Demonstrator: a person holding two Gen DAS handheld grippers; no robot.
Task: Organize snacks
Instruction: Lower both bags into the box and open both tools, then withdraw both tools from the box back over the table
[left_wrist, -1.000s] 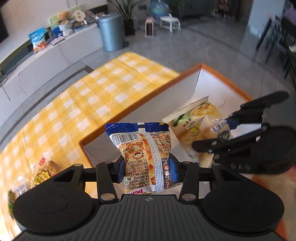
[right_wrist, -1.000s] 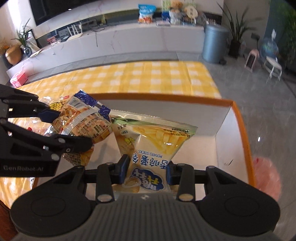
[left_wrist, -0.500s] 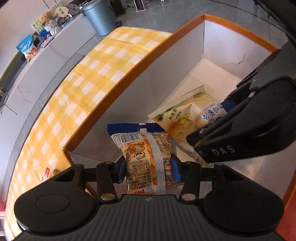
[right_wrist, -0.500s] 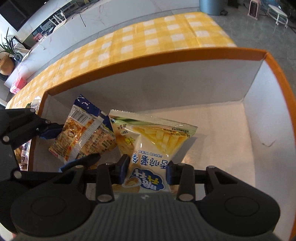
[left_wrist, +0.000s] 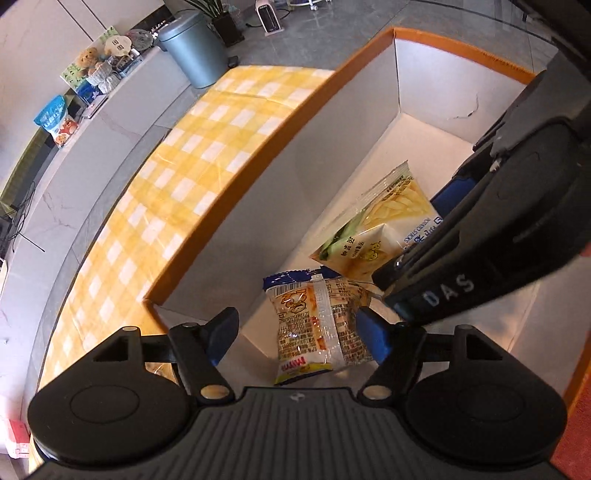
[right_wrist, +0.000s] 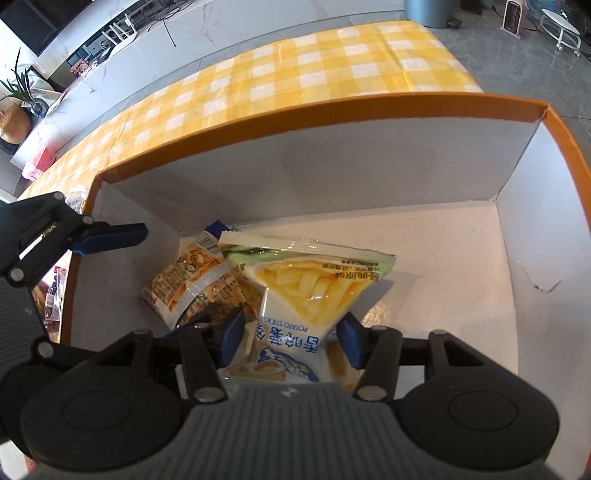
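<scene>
Resting on the floor of the orange-rimmed box (right_wrist: 332, 107), the orange snack pack (left_wrist: 317, 325) and the potato-stick bag (right_wrist: 314, 284) look delivered. Both sets of jaws have just been opening: the left gripper (left_wrist: 297, 334) stands wide, the right gripper (right_wrist: 291, 341) spread with its bag loose between the fingers. More wrapped snacks beyond the left fingers, outside the box wall, seem left to do.

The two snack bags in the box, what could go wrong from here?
1. The potato sticks bag still stands between the right gripper's just-opened pads, so lifting out might drag it along.
2. The right pad of the left gripper, which also just opened, sits against the orange snack bag and could snag it.
3. The grippers are crowded in one corner of the box and may bump.
</scene>
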